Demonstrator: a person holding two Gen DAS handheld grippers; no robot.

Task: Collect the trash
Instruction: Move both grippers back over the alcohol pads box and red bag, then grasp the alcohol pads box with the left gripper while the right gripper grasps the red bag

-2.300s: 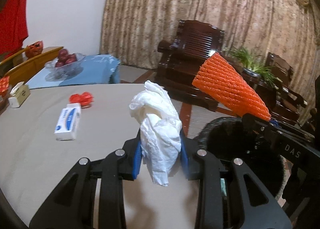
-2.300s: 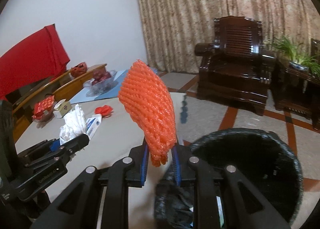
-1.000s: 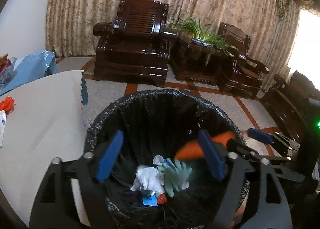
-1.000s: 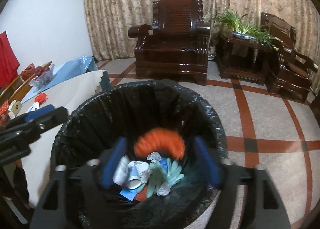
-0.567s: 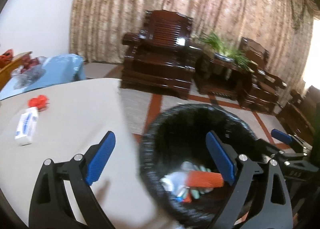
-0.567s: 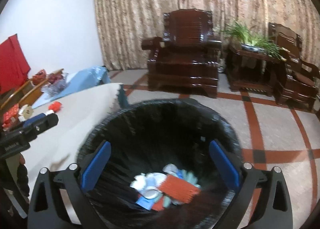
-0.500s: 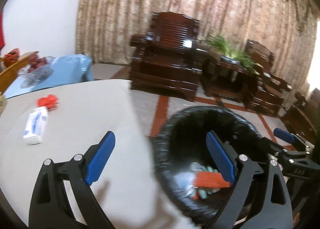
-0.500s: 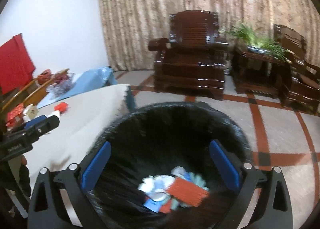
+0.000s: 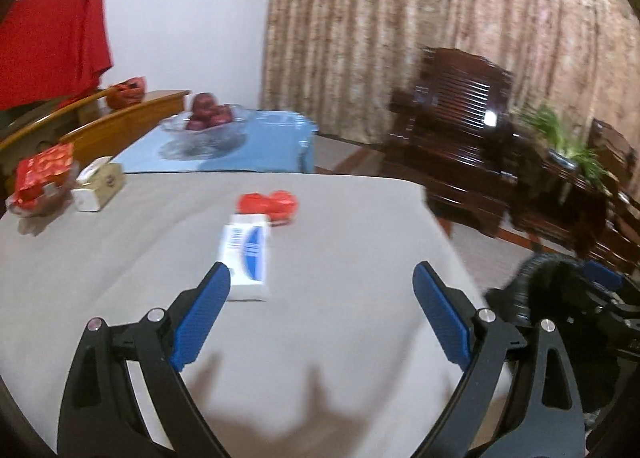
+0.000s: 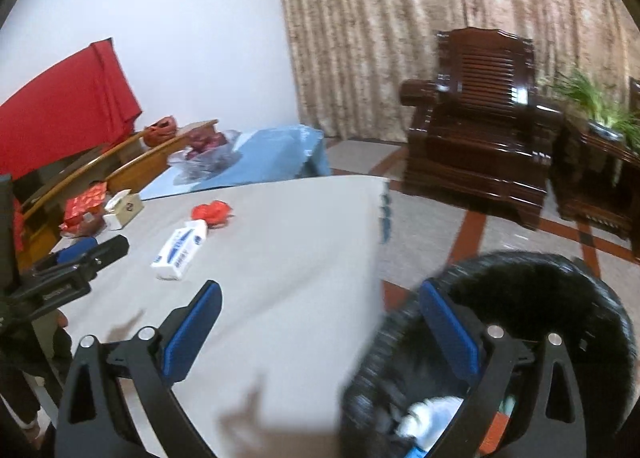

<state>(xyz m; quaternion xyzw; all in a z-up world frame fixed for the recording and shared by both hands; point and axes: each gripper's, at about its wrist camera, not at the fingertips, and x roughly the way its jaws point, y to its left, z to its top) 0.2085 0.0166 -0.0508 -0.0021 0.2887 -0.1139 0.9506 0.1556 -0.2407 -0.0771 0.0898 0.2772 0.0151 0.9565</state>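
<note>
My left gripper [image 9: 322, 278] hangs open and empty over the grey table [image 9: 340, 330]. A white and blue tissue pack [image 9: 247, 256] lies just beyond its left finger, with a crumpled red wrapper [image 9: 269, 205] behind it. My right gripper [image 10: 320, 298] is open and empty too, straddling the table edge and the black-lined trash bin [image 10: 540, 298]. White trash [image 10: 428, 410] shows low inside the bin. From the right wrist view the tissue pack [image 10: 180, 248] and the red wrapper [image 10: 212, 212] lie ahead on the left, and the left gripper [image 10: 86, 254] is at the left edge.
A small tissue box [image 9: 98, 186], a red packet [image 9: 42, 174] and a glass bowl of fruit [image 9: 208, 122] on a blue cloth sit at the table's far left. Dark wooden armchairs [image 10: 484, 130] and a plant [image 10: 600, 102] stand beyond. The bin's rim [image 9: 560, 290] shows at right.
Both grippers swung left, away from over the bin and back toward the table. The tissue pack and red wrapper came nearer to centre; the orange foam net and white tissue stayed in the bin.
</note>
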